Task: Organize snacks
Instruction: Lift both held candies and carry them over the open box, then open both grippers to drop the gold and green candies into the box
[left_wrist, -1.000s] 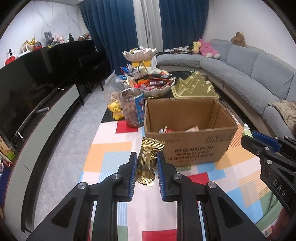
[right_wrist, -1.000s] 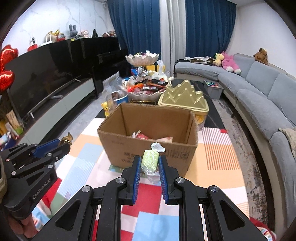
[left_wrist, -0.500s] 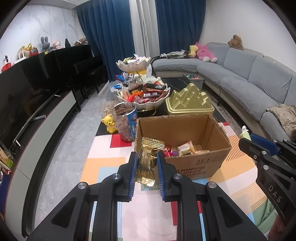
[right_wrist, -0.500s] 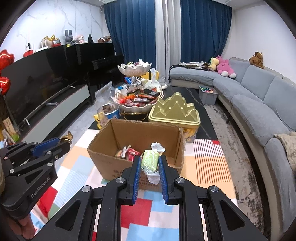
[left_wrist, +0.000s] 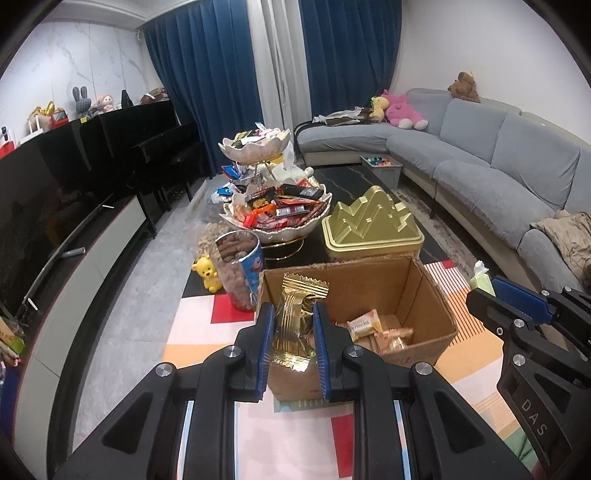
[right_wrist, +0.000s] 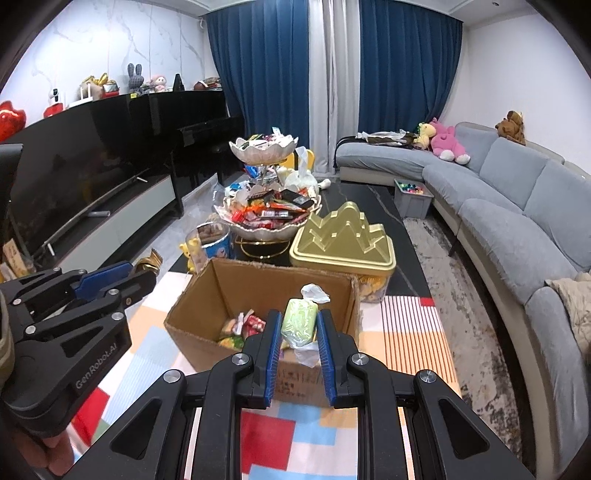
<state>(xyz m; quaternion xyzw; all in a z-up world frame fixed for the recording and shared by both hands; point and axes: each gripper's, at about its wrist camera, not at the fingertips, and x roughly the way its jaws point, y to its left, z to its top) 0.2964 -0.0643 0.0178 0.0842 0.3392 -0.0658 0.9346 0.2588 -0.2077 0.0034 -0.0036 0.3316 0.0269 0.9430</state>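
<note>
The left hand-held gripper (left_wrist: 293, 332) is closed on a gold foil snack packet (left_wrist: 296, 325), pinched upright between its blue pads, over the near left rim of the open cardboard box (left_wrist: 430, 295). The right hand-held gripper (right_wrist: 297, 341) is clamped on a pale green wrapped snack (right_wrist: 300, 325) whose clear twisted ends stick out above and below the pads, held over the near wall of the same box. The box stands on a colourful checked mat (right_wrist: 402, 332) at the near end of the black counter (right_wrist: 369, 195), with several small wrapped snacks (left_wrist: 369, 325) lying in its bottom. Just behind the box sit a gold mountain-shaped tin (right_wrist: 343, 240) and a clear tub of brown nuts (left_wrist: 238, 273), beside a yellow bear figure (left_wrist: 208, 273). Farther along the counter stands a two-tier scalloped snack stand (left_wrist: 275, 206) heaped with wrapped sweets.
</note>
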